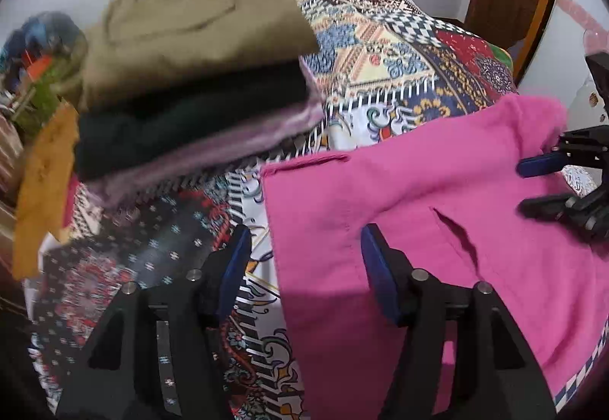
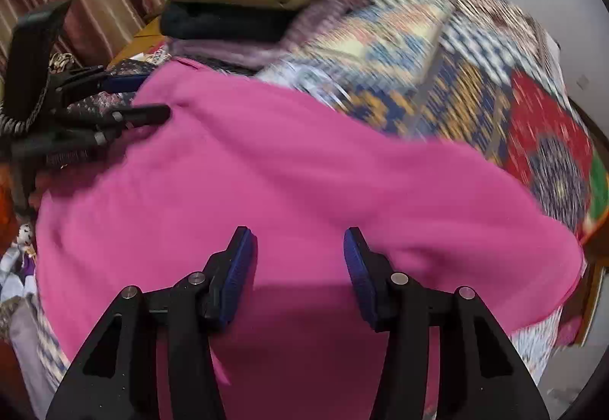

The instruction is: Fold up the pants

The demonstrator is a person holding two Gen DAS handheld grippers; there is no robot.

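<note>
Now spread flat on the bed (image 1: 380, 51): pink pants (image 1: 437, 229), soft and fleecy, one slit pocket (image 1: 456, 229) gaping. Both sets of fingers apart, gripping nothing — left gripper (image 1: 304, 248) poised over the pants' left edge, right gripper (image 2: 298, 248) above the middle. Best to pinch a hem with each, lift evenly, lay one half squarely over the other, then smooth out ripples. Behind, a stack (image 1: 198, 77) of folded clothes: olive, black, lilac. Patchwork bedspread busy and thin beneath.

Even indoor light, soft shadows under each gripper; motion blur on bedspread (image 2: 437, 51), fisheye-dark corners.
</note>
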